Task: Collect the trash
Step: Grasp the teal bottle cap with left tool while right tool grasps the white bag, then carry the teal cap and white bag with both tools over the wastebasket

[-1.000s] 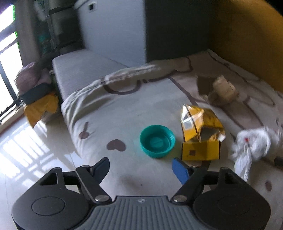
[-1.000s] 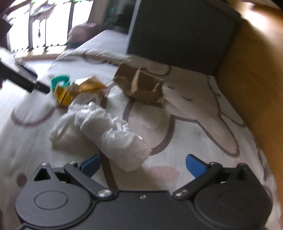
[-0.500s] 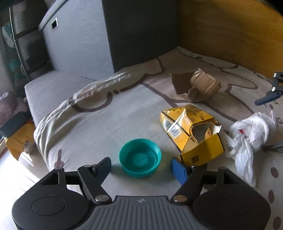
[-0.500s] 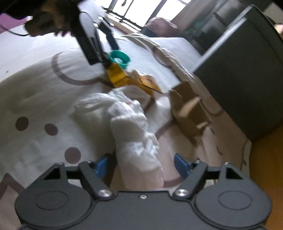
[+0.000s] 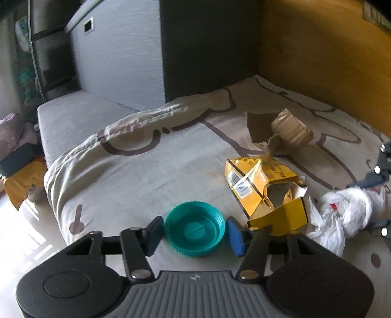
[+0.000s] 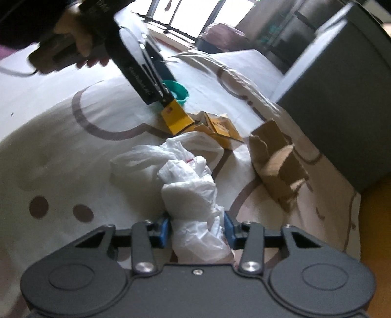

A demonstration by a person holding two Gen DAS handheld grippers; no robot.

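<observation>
The left gripper (image 5: 195, 232) is closing on the teal bottle cap (image 5: 194, 228), pads touching its rim, on the bed cover (image 5: 146, 176). To its right, the right gripper (image 6: 196, 230) closes around the crumpled white plastic bag (image 6: 193, 195), pads pressing its sides.

A cream bedspread (image 5: 151, 171) with brown cartoon outlines is covering the bed, a grey cabinet (image 5: 117, 61) is standing behind, sunlight is streaming through the window (image 6: 193, 14)
</observation>
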